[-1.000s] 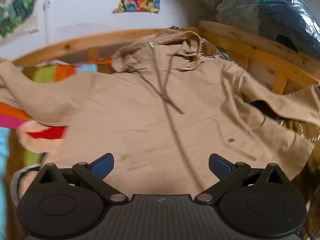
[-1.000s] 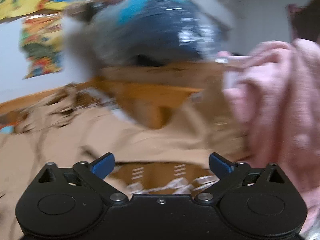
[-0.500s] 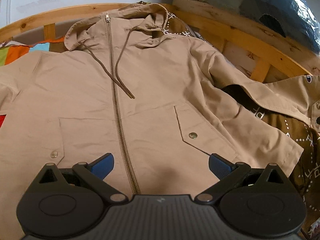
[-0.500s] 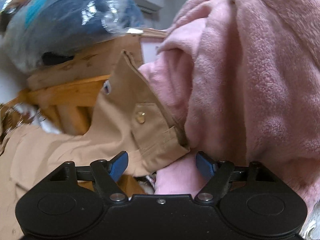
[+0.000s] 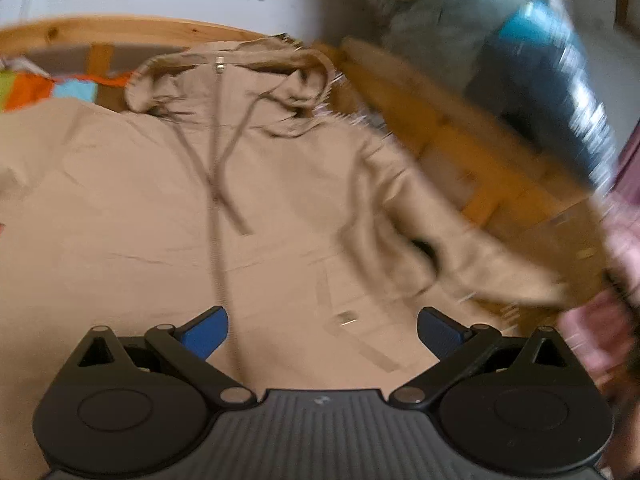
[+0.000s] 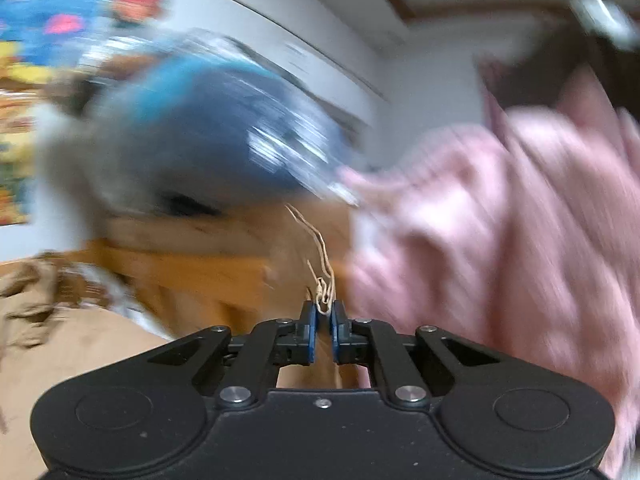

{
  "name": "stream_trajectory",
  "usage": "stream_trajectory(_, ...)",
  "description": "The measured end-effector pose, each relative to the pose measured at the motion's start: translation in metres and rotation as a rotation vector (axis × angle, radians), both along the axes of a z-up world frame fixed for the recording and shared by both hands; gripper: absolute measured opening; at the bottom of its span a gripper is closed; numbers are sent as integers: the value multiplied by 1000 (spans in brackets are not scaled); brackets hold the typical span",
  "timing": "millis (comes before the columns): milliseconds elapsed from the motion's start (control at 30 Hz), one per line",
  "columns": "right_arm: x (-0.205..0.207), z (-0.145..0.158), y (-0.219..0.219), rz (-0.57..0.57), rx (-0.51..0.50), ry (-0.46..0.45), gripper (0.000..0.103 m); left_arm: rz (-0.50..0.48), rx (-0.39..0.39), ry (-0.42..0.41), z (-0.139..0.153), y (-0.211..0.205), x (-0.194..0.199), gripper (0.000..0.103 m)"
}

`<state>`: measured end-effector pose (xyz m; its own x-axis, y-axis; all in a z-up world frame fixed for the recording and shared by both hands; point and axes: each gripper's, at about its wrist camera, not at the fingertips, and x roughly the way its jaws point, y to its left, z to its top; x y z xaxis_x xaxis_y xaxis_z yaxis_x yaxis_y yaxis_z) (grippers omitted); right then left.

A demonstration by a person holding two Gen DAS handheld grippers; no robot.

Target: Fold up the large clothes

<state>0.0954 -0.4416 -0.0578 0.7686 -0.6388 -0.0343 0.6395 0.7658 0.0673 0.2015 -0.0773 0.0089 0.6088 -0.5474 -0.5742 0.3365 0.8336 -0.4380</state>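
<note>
With my left tool (image 5: 322,330) spread apart over the tan jacket (image 5: 160,208) lying front-up on the bed and my right tool (image 6: 324,330) clamped on pale threads (image 6: 320,276), seemingly its sleeve cuff, I judge the sleeve fold-in is next.

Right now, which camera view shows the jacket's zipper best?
The left wrist view: the zipper runs down the spread beige jacket, though blurred. The right wrist view shows only a blurred jacket part at lower left, no zipper.

right gripper (image 6: 324,330) closed since 0.5 s ago | pinching pale threads (image 6: 322,280)
</note>
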Motion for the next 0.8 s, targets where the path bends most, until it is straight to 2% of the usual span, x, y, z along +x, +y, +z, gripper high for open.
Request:
stream_trajectory(67,3,9,22,88,-105,-21,6,-14,-142,24,7,12,7,102)
stream_trajectory(133,6,13,46,205,-188,-36,6,-35,-238,38,11,18,15,102)
stream_trajectory(267,7,9,89,416,-300,-6,6,-88,-347,22,18,20,31,102)
stream_trajectory(367,7,-3,118,533,-342,31,6,-130,-408,39,13,8,47,102)
stream_trajectory(433,5,-13,131,594,-333,63,6,-140,-431,117,3,-6,61,102)
stream_trajectory(567,4,-29,141,663,-321,108,6,-144,-478,289,-36,-35,78,102)
stream_trajectory(667,-1,-35,143,699,-321,134,6,-140,-567,382,-62,-45,80,102)
stream_trajectory(700,-4,-39,144,708,-328,143,6,-117,-594,396,-68,-46,80,98)
stream_trajectory(767,-7,-42,148,721,-342,156,6,-45,-603,415,-75,-47,84,79)
stream_trajectory(800,-8,-45,150,729,-349,161,6,-20,-594,422,-75,-49,86,56)
